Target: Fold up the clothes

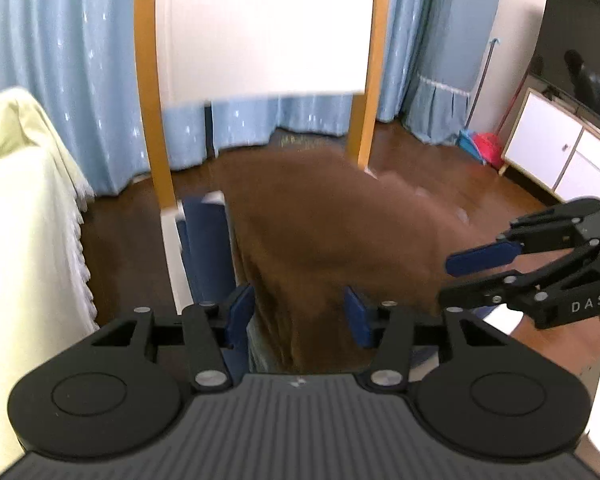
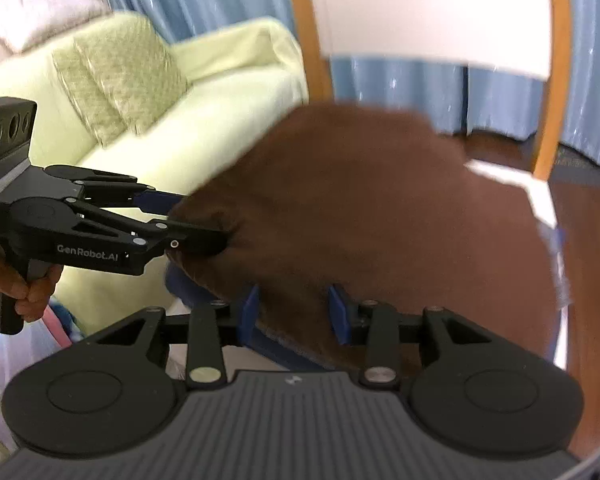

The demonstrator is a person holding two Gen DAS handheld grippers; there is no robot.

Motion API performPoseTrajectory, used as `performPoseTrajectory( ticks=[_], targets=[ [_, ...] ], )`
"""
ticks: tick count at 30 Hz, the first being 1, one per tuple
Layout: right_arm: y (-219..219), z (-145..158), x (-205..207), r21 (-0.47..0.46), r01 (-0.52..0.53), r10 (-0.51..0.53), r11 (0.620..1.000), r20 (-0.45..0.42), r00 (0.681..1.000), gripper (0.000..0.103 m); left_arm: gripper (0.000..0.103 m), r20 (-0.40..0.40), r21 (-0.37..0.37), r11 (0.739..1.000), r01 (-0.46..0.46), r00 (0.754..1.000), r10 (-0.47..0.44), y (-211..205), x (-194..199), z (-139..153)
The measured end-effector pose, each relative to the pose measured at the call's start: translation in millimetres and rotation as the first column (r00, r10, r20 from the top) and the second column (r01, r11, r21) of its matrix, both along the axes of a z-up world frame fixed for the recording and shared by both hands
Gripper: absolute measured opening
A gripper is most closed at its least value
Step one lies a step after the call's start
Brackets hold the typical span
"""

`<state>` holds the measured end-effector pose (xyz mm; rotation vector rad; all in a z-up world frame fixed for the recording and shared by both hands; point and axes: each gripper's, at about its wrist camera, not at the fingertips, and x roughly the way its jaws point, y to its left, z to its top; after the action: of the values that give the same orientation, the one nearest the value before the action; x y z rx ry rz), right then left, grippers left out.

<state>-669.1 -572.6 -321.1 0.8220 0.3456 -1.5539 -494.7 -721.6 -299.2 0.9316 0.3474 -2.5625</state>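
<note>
brown garment motion-blurred, edges hard to make out; it covers most of the surface below, near hem cut off behind both tools. left gripper fingers pinch its left edge. right gripper fingers straddle a fold, contact unclear. folded blue cloth beside it. cream sofa left, blue curtains behind.

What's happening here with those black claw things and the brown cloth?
A person is folding a brown garment with a hand-held gripper in each hand. The left gripper has a bunched edge of the cloth between its fingers, and the right gripper has another part of the edge between its own. The picture is blurred. A pale yellow sofa stands behind.
</note>
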Motion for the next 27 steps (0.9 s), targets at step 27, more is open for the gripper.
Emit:
performPoseTrajectory(
  ticks=[27],
  targets=[
    [49.7,-2.4,-29.5,0.209,0.325,-0.329,0.923,-0.014,0.944,0.056,0.076,0.431,-0.099,0.942,-0.321,0.839,0.331,45.5,-53.9,68.7]
  ],
)
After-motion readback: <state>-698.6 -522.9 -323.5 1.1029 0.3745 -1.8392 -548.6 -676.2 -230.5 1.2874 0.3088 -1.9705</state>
